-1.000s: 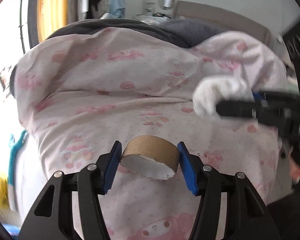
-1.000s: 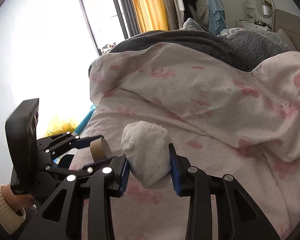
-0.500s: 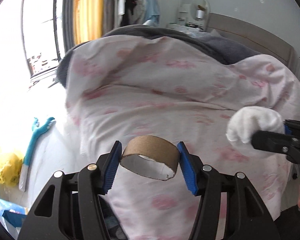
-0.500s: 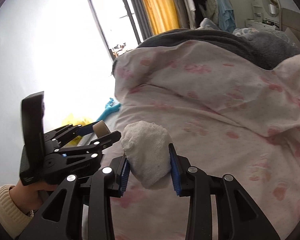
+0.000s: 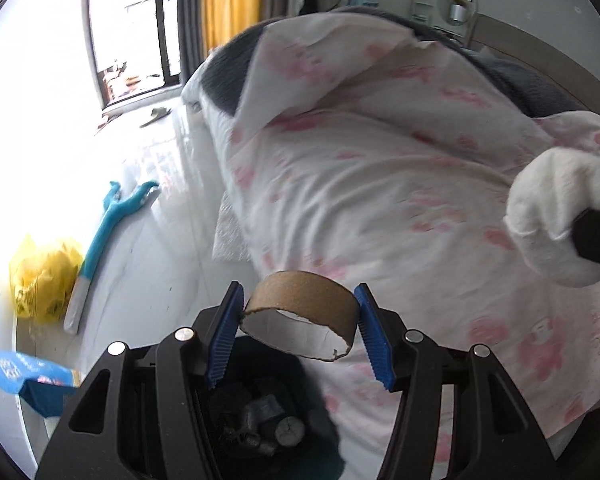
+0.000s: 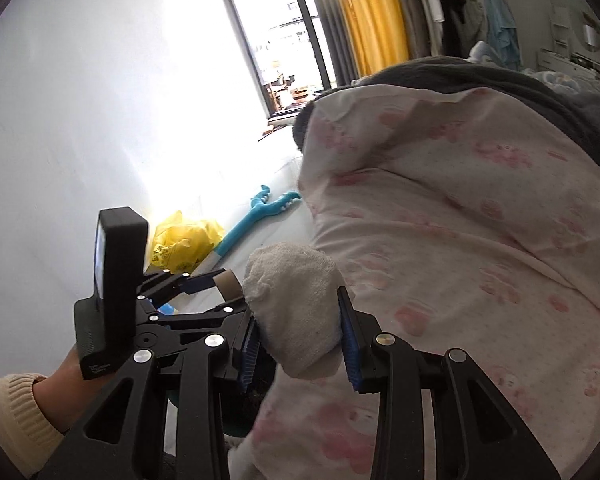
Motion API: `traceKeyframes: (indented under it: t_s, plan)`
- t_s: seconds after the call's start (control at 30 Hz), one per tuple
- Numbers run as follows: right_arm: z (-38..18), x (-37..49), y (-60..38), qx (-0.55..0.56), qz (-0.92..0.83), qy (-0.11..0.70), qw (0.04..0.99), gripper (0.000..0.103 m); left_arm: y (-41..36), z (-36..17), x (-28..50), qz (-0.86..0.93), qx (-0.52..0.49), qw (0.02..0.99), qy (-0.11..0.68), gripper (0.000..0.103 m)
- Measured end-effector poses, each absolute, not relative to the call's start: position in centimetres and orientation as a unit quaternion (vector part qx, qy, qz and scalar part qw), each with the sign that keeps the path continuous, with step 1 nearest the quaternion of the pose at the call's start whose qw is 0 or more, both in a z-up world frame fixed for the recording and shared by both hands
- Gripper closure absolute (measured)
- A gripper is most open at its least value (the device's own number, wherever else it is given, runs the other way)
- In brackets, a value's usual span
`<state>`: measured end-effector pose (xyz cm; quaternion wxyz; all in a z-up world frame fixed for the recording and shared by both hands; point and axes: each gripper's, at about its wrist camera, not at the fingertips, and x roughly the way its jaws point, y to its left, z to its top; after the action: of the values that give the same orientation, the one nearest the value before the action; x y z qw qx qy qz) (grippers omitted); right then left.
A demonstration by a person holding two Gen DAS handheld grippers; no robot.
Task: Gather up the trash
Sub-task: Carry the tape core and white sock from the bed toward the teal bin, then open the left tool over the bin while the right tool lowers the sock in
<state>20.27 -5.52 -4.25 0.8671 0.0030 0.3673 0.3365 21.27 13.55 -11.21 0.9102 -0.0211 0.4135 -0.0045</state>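
Now the left gripper (image 5: 298, 334), clamped on the brown cardboard tube (image 5: 302, 314), has swung off the pink blanket (image 5: 400, 184); the dark bin (image 5: 268, 412) appears at 6 o'clock, so dropping looks close. Right view: right gripper (image 6: 298, 338) pinches the nubbly white tissue wad (image 6: 296, 304), bin edge dim at 7.

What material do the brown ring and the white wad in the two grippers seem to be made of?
Ring: cardboard, it seems; matte brown outside, pale inside, with a ragged torn edge.
Wad: soft and white, with a looped, nubby surface like terry cloth or thick paper towel; which one is unclear.
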Motion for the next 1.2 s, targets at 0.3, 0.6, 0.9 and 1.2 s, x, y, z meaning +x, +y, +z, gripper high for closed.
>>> traceKeyframes:
  t_s: [0.3,0.6,0.9,1.2]
  plan:
    - [-5.4,20.3,-0.1,-0.008,0.371,0.376,0.849,0.067,17.7,-14.8,20.6,0.017,-0.036,0.887,0.46,0.043]
    - [-6.9,19.9,5.1,-0.029,0.398,0.392,0.829,0.067,22.0,-18.4,19.1,0.04,-0.076,0.854,0.514,0.043]
    - [-9.3,19.8,8.7,-0.049,0.406,0.415,0.813,0.067,24.7,-22.9,18.0,0.054,-0.089,0.808,0.581,0.043]
    - [-12.7,20.1,11.4,-0.069,0.395,0.462,0.791,0.067,25.4,-25.1,16.7,0.031,-0.093,0.779,0.62,0.026]
